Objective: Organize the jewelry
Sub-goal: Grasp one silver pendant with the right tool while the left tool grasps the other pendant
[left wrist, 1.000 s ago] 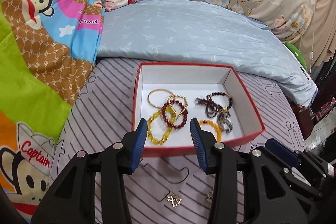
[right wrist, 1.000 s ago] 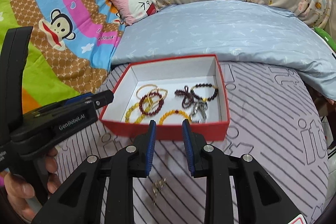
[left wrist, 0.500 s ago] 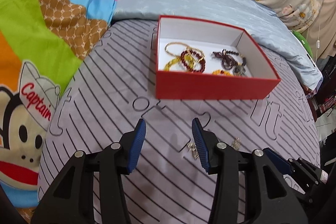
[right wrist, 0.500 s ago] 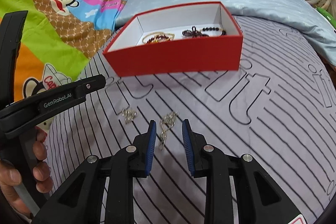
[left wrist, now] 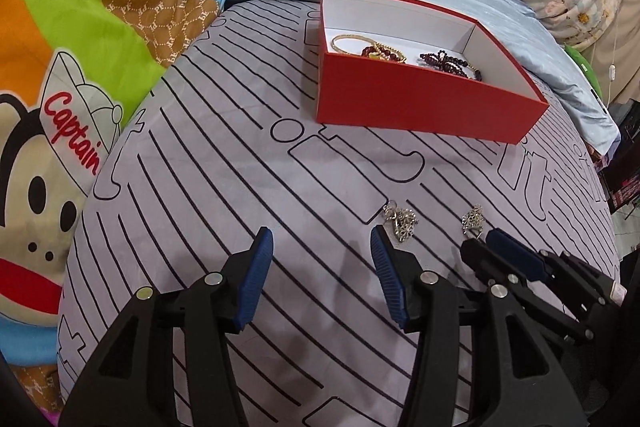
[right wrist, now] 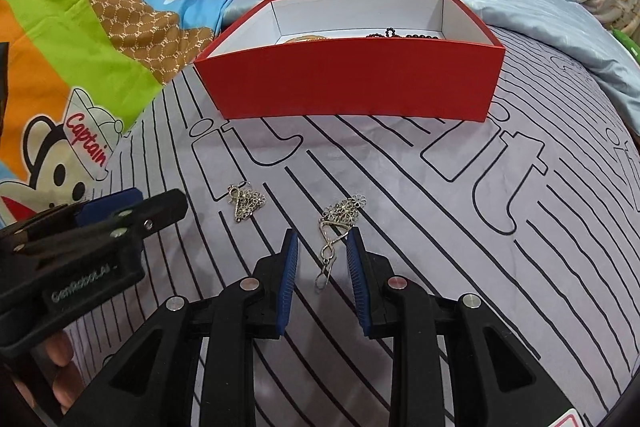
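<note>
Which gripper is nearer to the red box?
Neither clearly. The left gripper and right gripper both hover over the striped sheet, short of the red box, beside the two silver earrings.

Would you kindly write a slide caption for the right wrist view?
Right tool open astride a silver earring on striped bedding; red box beyond.

From my right wrist view, the box (right wrist: 352, 83) sat on the bedsheet (right wrist: 500, 267) at twelve o'clock, bracelets (left wrist: 370, 49) inside it. Two earrings lay before it: one (right wrist: 340, 223) between my right gripper (right wrist: 322, 243) fingertips, the other (right wrist: 247, 202) at ten o'clock, just beside my left gripper (left wrist: 322, 241).
</note>
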A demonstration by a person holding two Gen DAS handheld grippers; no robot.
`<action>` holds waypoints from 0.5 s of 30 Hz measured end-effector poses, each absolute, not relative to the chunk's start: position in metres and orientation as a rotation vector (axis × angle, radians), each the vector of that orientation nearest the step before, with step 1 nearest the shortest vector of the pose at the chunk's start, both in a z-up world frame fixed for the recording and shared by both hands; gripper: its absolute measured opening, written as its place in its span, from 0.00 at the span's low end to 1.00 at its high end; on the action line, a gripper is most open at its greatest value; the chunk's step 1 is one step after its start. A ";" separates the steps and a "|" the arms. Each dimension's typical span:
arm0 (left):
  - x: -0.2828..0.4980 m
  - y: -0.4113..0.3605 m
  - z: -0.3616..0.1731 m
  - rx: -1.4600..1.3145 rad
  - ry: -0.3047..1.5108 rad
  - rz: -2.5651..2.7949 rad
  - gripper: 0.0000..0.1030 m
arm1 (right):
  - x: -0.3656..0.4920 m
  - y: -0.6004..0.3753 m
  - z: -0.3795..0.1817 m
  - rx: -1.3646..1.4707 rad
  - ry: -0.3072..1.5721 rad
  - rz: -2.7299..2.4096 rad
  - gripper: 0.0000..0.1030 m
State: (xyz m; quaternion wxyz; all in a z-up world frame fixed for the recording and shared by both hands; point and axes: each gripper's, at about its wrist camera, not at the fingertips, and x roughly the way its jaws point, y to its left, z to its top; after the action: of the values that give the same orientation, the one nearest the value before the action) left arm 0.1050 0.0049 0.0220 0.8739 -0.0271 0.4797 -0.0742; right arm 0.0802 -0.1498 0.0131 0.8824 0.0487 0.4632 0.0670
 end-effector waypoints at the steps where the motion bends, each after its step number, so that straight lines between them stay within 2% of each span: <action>1: 0.105 0.006 0.021 -0.059 1.004 -0.155 0.48 | 0.081 -0.149 0.012 0.102 0.967 0.139 0.25; 6: 0.104 0.009 0.018 -0.062 1.012 -0.152 0.48 | 0.084 -0.143 0.010 0.067 0.957 0.123 0.25; 12: 0.104 0.008 0.016 -0.061 1.017 -0.155 0.48 | 0.086 -0.149 0.010 0.065 0.958 0.096 0.08; 15: 0.105 0.005 0.016 -0.060 1.019 -0.161 0.48 | 0.084 -0.155 0.010 0.096 0.966 0.097 0.06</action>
State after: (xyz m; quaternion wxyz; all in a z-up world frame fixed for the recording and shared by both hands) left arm 0.1048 0.0048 0.0159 0.8695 -0.0288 0.4871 -0.0771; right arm 0.0842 -0.1555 0.0103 0.8833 0.0459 0.4642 0.0466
